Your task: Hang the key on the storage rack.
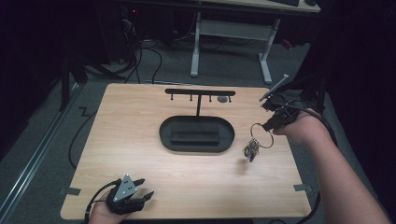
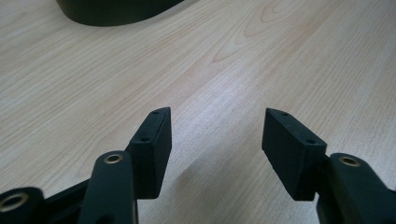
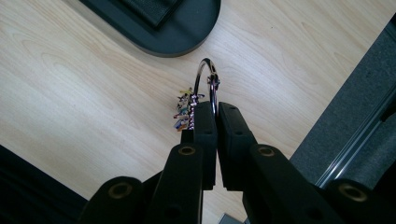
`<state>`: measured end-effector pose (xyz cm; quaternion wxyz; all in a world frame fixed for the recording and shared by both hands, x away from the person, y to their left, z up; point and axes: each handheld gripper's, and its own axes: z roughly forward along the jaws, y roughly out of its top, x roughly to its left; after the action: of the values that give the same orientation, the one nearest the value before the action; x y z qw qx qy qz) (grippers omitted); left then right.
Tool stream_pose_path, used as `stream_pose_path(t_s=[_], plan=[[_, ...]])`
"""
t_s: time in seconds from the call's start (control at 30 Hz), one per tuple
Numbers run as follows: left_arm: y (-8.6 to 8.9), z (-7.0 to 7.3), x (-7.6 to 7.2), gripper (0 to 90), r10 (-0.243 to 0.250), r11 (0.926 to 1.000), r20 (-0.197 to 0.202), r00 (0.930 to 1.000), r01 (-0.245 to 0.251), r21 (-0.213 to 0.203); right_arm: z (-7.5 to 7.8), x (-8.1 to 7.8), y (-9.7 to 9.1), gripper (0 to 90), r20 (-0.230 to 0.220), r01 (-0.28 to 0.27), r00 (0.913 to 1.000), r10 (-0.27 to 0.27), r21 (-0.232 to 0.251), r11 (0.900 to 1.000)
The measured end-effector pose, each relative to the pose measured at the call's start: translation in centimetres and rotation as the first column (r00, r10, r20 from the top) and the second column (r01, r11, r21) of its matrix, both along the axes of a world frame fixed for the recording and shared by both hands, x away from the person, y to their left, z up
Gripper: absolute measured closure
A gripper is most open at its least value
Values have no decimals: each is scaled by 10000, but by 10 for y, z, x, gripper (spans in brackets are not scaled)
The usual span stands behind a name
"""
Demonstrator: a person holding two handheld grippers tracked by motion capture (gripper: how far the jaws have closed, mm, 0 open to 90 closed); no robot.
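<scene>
Metal key ring [image 1: 262, 135] hangs mid-right in the high view, clamped in the right tongs [image 1: 270, 125] above the surface [image 1: 140, 140] (carrying step). Left tongs [image 1: 145, 189] rest wide, empty. Next, probably: slip the ring over a peg of the black stand [image 1: 200, 92].

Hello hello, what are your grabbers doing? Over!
Right gripper shut on metal key ring with keys, lifted off wooden table. Left gripper open, empty. Black hook stand ahead, path clear.

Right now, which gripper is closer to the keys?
Right. The right gripper holds the ring of the keys; the left gripper sits open at the table's near left edge, far away.
</scene>
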<state>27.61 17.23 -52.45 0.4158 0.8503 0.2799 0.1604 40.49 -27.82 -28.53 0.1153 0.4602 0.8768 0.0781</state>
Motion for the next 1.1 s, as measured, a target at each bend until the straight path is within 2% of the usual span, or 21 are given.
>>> stream_pose_path(t_s=[0.13, 0.17, 0.33, 0.67, 0.7, 0.77, 0.87, 0.9, 1.07, 1.1], plan=[[1, 2, 0, 434, 94, 9999, 124, 9999, -94, -44, 1, 3, 4, 878, 12, -104, 9999, 104, 64, 9999], [1, 3, 1, 434, 114, 9997, 107, 9999, -111, -196, 1, 5, 7, 878, 26, -153, 9999, 152, 132, 9998], [2, 3, 0, 436, 47, 9998, 211, 9998, -43, -186, 2, 11, 13, 878, 59, -223, 9997, 221, 184, 9996], [11, 3, -7, 438, 108, 9999, 439, 9990, -111, 63, 17, 28, 34, 878, 412, -374, 9985, 368, 138, 9992], [12, 3, -8, 438, 140, 9998, 452, 9989, -145, 107, 17, 29, 37, 878, 360, -264, 9990, 259, 139, 9996], [14, 3, -9, 438, 187, 9998, 459, 9988, -192, 98, 16, 33, 41, 877, 398, -486, 9980, 484, 39, 9988], [19, 3, -13, 438, 270, 9993, 529, 9982, -283, 240, 15, 37, 46, 878, 410, -536, 9977, 536, -4, 9986], [23, 3, -15, 438, 431, 9988, 506, 9978, -441, 189, 14, 42, 50, 878, 420, -583, 9974, 580, 55, 9983], [27, 4, -18, 439, 588, 9981, 534, 9968, -596, 141, 12, 51, 57, 878, 398, -600, 9974, 595, 117, 9981], [28, 4, -20, 439, 631, 9978, 550, 9965, -641, 169, 9, 57, 58, 878, 429, -664, 9969, 657, 152, 9977]])
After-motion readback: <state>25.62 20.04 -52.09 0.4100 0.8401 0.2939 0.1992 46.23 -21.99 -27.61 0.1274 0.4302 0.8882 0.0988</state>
